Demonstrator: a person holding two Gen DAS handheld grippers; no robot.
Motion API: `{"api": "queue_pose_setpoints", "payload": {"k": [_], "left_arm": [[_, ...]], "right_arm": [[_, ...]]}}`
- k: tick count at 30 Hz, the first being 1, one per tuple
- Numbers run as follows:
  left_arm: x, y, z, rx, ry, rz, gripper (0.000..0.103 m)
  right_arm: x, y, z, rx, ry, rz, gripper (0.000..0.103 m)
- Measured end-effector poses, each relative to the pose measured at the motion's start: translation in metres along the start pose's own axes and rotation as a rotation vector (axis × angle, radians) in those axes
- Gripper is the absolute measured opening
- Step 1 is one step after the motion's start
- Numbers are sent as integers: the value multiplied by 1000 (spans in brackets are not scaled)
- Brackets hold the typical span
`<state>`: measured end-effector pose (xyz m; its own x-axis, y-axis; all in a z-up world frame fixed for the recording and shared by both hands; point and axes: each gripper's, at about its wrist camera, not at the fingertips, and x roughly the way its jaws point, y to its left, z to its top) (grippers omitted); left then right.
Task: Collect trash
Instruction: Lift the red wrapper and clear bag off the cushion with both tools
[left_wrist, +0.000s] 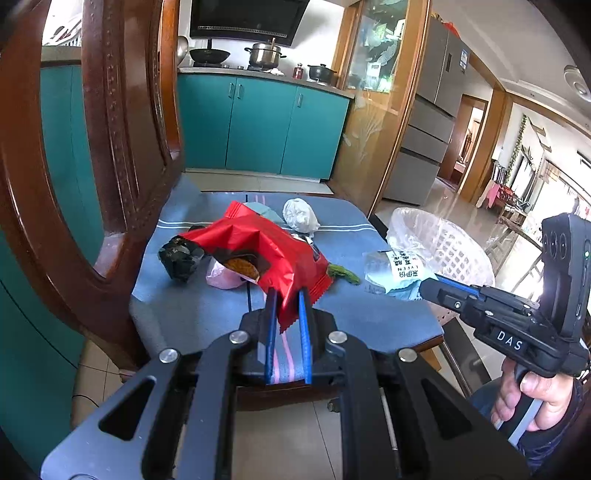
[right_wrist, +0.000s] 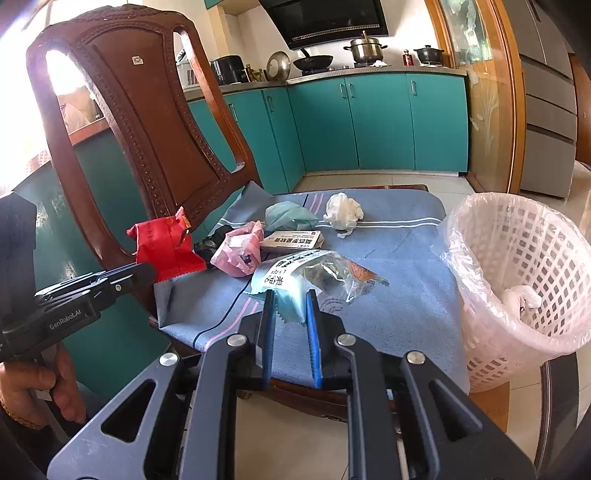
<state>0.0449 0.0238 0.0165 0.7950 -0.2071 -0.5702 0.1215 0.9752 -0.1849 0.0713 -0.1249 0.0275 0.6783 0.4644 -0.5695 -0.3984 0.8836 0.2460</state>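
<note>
In the left wrist view, the left gripper (left_wrist: 287, 297) is clamping its nearly closed jaws on the serrated edge of the red snack wrapper (left_wrist: 258, 251), which is hanging raised above the blue cushion (left_wrist: 207, 310) of the wooden chair (left_wrist: 122, 147). Beneath and behind the wrapper, a black crumpled wrapper (left_wrist: 180, 257), a pink bag (left_wrist: 221, 275), a white tissue ball (left_wrist: 300, 215) and a small green scrap (left_wrist: 343, 274) are lying on the cushion. At the right, the right gripper (left_wrist: 428, 288) is pinching a clear printed packet (left_wrist: 397, 271) near the cushion's right edge, with the white lattice basket (left_wrist: 454, 247) standing just beyond. In the right wrist view, the right gripper (right_wrist: 290, 295) is holding its jaws narrowly apart on the near edge of the clear printed packet (right_wrist: 295, 273), which is resting on the blue cushion (right_wrist: 406, 266). The left gripper (right_wrist: 147, 273) is gripping the red snack wrapper (right_wrist: 166, 247) at the left, in front of the chair back. A teal crumpled piece (right_wrist: 290, 216), the tissue ball (right_wrist: 343, 210) and a flat printed box (right_wrist: 293, 240) are lying farther back. The basket (right_wrist: 517, 266), lined with a clear bag, is standing beside the chair at the right.
</note>
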Motion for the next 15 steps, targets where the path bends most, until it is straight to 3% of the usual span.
{"api": "queue_pose_setpoints", "payload": {"k": [15], "left_arm": [[6, 1, 0, 0, 25, -6, 12]], "right_arm": [[0, 0, 0, 2, 0, -1, 16]]}}
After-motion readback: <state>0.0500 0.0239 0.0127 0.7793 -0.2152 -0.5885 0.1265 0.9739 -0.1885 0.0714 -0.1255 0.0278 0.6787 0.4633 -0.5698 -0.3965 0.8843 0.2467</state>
